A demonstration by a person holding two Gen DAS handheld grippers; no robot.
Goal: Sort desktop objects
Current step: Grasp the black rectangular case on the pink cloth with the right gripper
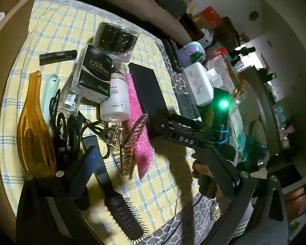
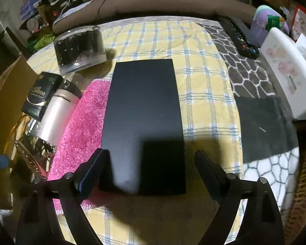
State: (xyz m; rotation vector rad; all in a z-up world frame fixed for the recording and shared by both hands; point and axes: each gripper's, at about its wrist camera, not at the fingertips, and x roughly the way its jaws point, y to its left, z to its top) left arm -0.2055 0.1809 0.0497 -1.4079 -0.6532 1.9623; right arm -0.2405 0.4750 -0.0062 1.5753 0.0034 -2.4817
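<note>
Two grippers hover over the checked yellow tablecloth (image 2: 202, 94), both with jaws spread wide and gripping nothing. From the right gripper (image 2: 151, 169) I see the black box (image 2: 142, 122) lying flat, its near end between the parted fingers with a clear gap on the right side, its left edge overlapping the pink cloth (image 2: 81, 122). Ahead of the left gripper (image 1: 153, 167) lie a gold hair claw (image 1: 126, 143), cables and a black hairbrush (image 1: 124, 214).
</note>
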